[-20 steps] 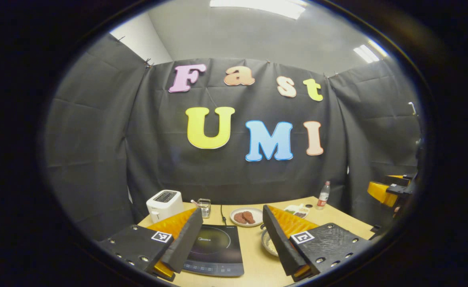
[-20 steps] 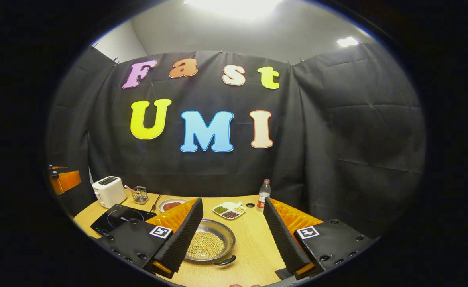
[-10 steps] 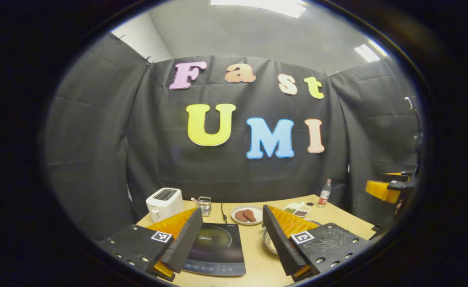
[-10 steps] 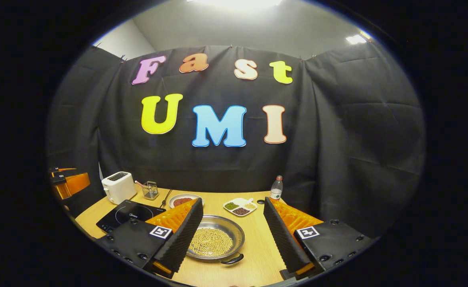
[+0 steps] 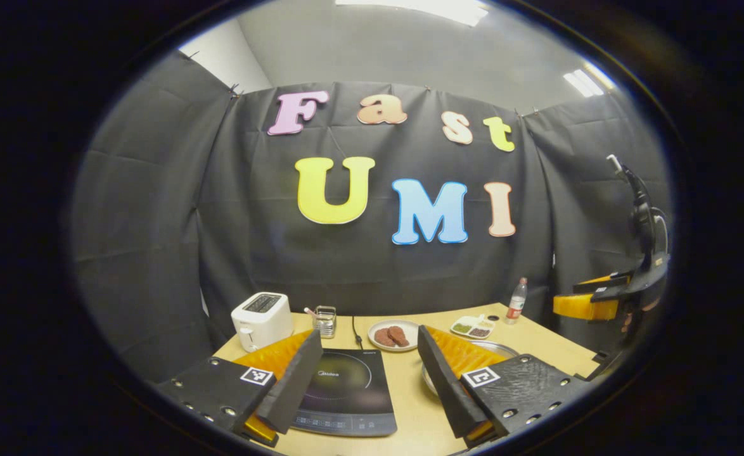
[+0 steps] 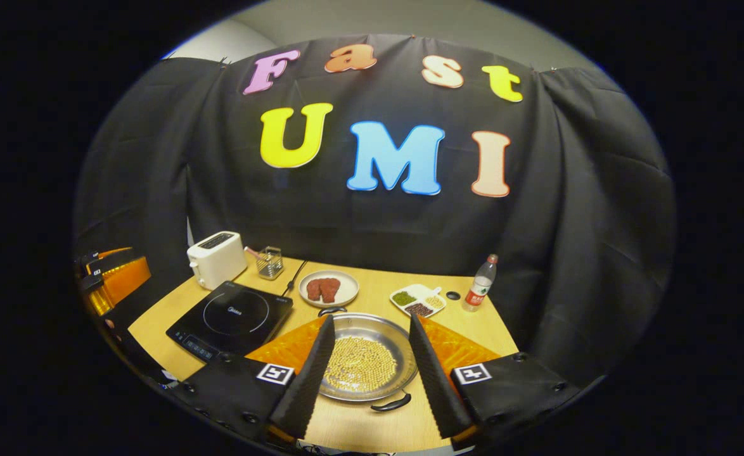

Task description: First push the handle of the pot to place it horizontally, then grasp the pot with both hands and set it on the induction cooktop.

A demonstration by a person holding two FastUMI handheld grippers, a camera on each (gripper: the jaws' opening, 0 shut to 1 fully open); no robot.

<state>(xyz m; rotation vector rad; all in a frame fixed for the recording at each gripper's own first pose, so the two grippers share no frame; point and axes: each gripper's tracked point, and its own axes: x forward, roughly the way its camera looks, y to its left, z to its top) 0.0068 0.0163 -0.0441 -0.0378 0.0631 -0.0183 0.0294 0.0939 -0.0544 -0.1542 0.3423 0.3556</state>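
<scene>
the first step, pushing the handle round, looks not yet begun. the right claw (image 6: 364, 373) is hanging spread above the shallow round steel pot (image 6: 367, 366), its two black foam fingers (image 6: 304, 382) framing the pan without touching it, as far as the right gripper view shows. the pot is sitting near the front edge of the light wooden desk (image 6: 473, 326), just right of the black glass induction cooktop (image 6: 231, 315). one curved black handle (image 6: 391, 403) is pointing toward the front edge and the other toward the back, so the handles are lying front to back and need turning sideways. the next move, by my reading, calls for lowering one finger beside the near handle and sweeping it round gently, so the pot pivots and nothing spills.

the left claw (image 5: 368, 380) is hovering spread over the cooktop (image 5: 345, 392), holding nothing.

the pot is holding a layer of small yellow beans (image 6: 360, 367). toward the back edge, a white round plate (image 6: 329, 289) is carrying brown meat pieces, and a white divided dish (image 6: 417, 299) is holding green, dark and yellow grains.
</scene>
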